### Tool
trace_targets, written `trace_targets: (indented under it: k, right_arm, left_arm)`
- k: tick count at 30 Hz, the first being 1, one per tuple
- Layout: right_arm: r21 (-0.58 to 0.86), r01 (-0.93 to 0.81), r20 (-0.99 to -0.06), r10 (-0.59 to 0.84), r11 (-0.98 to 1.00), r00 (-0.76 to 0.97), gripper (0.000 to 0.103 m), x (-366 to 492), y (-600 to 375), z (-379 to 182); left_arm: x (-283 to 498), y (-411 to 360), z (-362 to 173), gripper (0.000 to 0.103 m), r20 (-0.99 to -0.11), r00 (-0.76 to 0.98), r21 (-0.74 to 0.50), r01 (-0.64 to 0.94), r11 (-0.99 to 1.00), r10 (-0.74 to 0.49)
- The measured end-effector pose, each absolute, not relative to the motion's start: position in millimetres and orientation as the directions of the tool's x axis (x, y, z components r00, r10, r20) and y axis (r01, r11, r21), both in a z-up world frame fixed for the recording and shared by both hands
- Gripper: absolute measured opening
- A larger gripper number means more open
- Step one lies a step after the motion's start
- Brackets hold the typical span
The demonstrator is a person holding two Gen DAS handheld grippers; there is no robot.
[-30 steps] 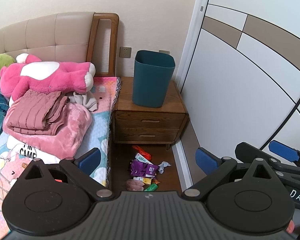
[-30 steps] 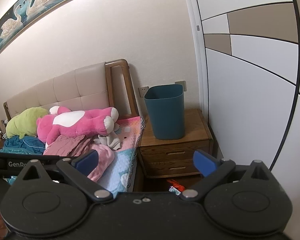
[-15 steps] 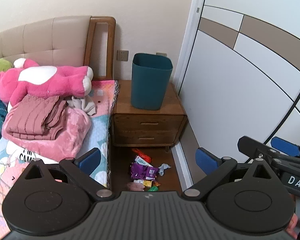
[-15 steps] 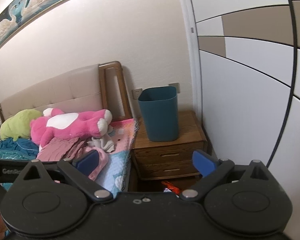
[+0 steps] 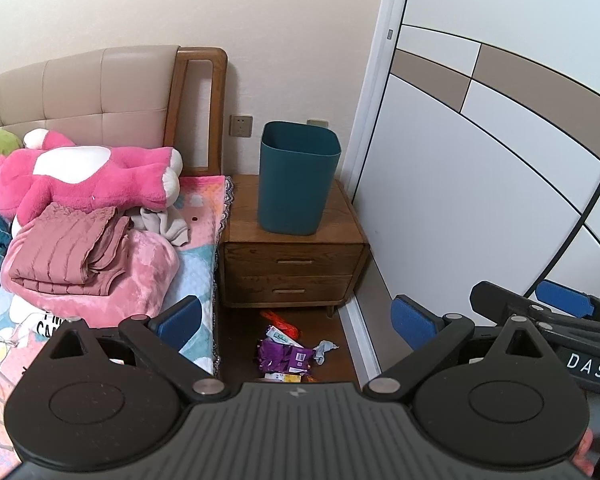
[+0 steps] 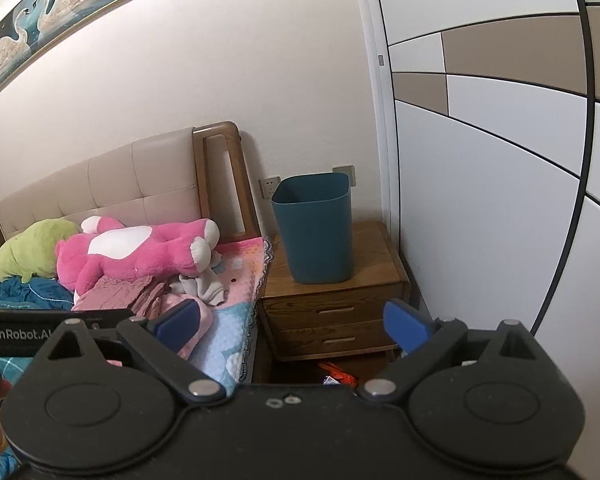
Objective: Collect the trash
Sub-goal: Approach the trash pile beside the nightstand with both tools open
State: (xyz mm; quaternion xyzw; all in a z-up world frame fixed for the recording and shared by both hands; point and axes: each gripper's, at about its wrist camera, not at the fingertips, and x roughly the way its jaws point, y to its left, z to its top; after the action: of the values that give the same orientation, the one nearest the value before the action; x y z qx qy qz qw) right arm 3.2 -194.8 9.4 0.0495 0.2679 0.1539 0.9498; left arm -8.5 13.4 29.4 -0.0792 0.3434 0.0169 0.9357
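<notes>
Left of the wide-open, empty left claw (image 5: 294, 322) lies the bed (image 5: 196, 252), so a low reach could snag its blanket. Just below and ahead between its fingers, the wrappers (image 5: 286, 354) litter the floor, light enough to slip. Farther ahead on the bench (image 5: 340, 228) stands the bin (image 5: 296, 180), easily tipped; the right claw (image 6: 292, 320) is released too.

Black left tongs (image 5: 296, 322), right tongs (image 6: 294, 320); blue pads; silver screws.
</notes>
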Motion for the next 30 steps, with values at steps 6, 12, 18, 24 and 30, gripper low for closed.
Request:
trace_targets:
  k: [6, 12, 18, 24, 30]
  right_arm:
    - [0.154, -0.272, -0.490, 0.312, 0.950, 0.814, 0.099, 2.6, -193.0, 9.5]
    - [0.146, -0.277, -0.494, 0.313, 0.950, 0.811, 0.099, 2.4, -190.0, 13.2]
    - [0.147, -0.276, -0.507, 0.312, 0.950, 0.804, 0.100, 6.5, -189.4, 13.1]
    - [0.155, -0.288, -0.508, 0.326, 0.945, 0.797, 0.100, 9.4, -189.5, 11.8]
    - [0.156, -0.298, -0.496, 0.336, 0.942, 0.801, 0.099, 21.8, -190.5, 12.6]
  left_arm:
    - [-8.4, 13.6, 28.8, 0.102, -0.645, 0.764, -0.137, -0.088, 0.987, -0.022]
    - [-3.5, 16.2, 24.7, 0.102, -0.661, 0.750, -0.152, -0.096, 0.984, -0.029]
    - [-0.1, 17.8, 23.0, 0.102, -0.666, 0.745, -0.158, -0.097, 0.983, -0.033]
    - [7.5, 15.0, 21.3, 0.102, -0.668, 0.743, -0.156, -0.092, 0.983, -0.036]
    - [23.7, 13.5, 22.6, 0.102, -0.668, 0.744, -0.138, -0.081, 0.987, -0.033]
